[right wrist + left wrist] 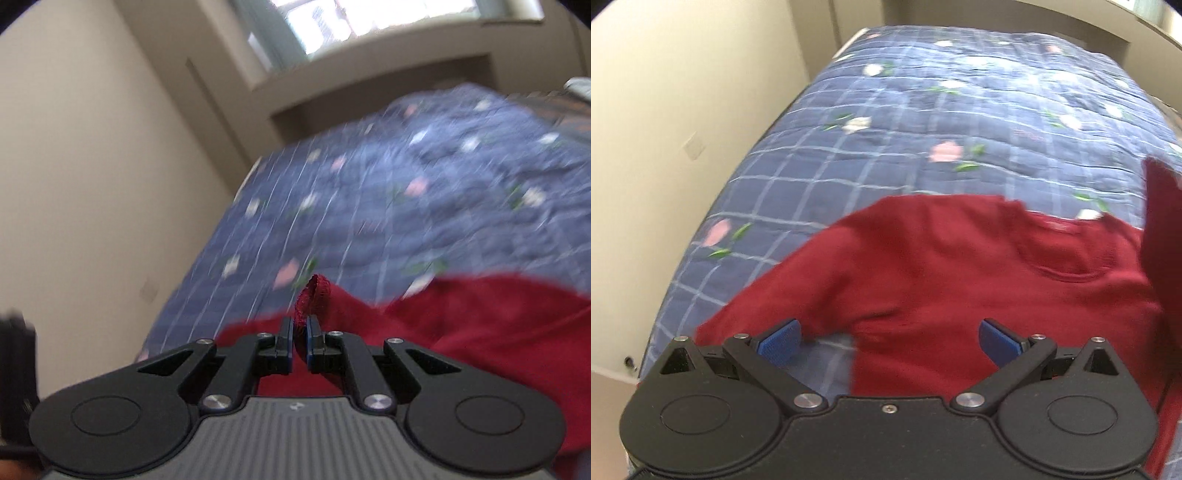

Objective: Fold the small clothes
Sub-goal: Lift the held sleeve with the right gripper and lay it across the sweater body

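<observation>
A dark red sweater (960,266) lies on the blue checked floral quilt (905,122), one sleeve stretching toward the lower left. My left gripper (888,341) is open and empty, its blue pads (779,341) just above the sleeve and the sweater's body. At the right edge of the left wrist view a lifted red part (1163,221) hangs up. In the right wrist view my right gripper (300,334) is shut on a hem edge of the red sweater (312,299), which sticks up between the fingers. The rest of the sweater (480,321) spreads right.
The quilted bed (406,206) runs along a cream wall (665,129) on the left. A window and sill (369,26) stand beyond the bed's far end. A dark object (16,369) shows at the left edge of the right wrist view.
</observation>
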`<state>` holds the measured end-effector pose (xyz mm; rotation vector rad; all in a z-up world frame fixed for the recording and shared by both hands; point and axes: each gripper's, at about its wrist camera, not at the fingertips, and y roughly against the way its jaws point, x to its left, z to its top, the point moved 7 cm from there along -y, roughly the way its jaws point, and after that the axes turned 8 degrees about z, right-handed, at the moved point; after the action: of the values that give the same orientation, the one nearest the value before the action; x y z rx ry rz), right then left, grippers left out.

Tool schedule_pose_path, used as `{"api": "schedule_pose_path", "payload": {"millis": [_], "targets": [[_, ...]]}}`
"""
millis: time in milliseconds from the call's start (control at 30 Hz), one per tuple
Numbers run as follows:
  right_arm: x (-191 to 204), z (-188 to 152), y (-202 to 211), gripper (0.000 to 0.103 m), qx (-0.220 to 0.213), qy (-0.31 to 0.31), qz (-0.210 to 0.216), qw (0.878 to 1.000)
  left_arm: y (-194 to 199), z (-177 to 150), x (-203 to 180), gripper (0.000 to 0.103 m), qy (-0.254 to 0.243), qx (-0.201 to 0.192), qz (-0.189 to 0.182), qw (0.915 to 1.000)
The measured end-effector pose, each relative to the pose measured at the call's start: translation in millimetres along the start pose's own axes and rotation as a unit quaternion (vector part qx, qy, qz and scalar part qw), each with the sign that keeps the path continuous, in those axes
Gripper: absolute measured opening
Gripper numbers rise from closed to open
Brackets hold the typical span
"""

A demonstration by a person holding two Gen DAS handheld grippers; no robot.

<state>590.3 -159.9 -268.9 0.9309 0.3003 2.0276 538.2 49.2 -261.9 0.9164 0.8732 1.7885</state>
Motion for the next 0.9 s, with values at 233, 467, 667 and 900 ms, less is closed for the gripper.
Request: {"api": "schedule_pose_path", "payload": {"millis": [233, 467, 667, 900], "targets": [[21, -59, -39, 0.008, 0.067, -0.001, -0.003, 0.998, -26, -14, 32, 0.102, 0.015, 0.022, 0.017, 0.9995], [4, -80, -35, 0.066, 0.086, -0.021, -0.023, 0.996, -34, -21, 30, 0.102, 0.020, 0.030, 0.009, 0.9993], [-24, -87, 29, 0.094, 0.067, -0.007, -0.078, 0.995, -34, -18, 15, 0.102, 0.018, 0.021, -0.014, 0.9995], [-110, -98, 136, 0.103, 0.018, -0.027, -0.263, 0.964, -45, -24, -38, 0.102, -0.007, 0.012, -0.075, 0.9971]]}}
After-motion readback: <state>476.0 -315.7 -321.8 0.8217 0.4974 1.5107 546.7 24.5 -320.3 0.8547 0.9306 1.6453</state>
